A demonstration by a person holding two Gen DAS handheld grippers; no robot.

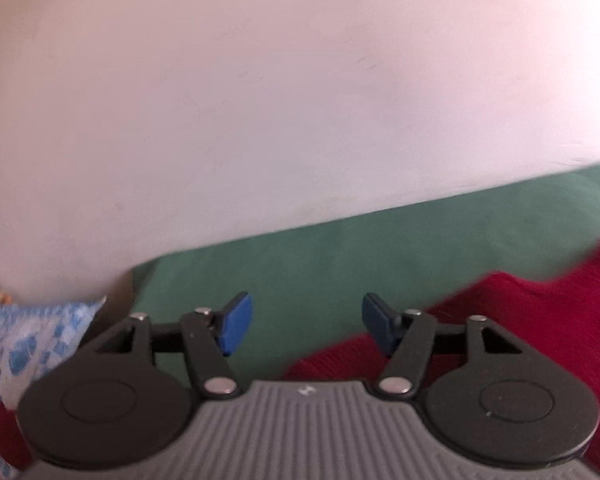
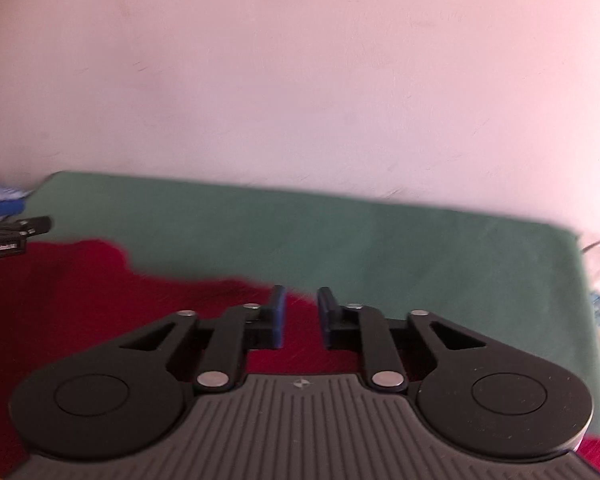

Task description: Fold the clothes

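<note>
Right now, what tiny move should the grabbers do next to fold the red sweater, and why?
Probably lower the right gripper onto the red sweater's edge and pinch it. Both grippers are open and hold nothing, the left gripper too. The right one's blue fingertips point at the sweater's far edge on the green cover, so it looks closest to grabbing.

No legible text. Small white lettering on black gripper body at left edge, right wrist view: too blurred to read.

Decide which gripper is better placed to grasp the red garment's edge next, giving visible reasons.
Probably right: the right gripper hangs open directly over the red garment; the left gripper faces mostly green cover.
</note>
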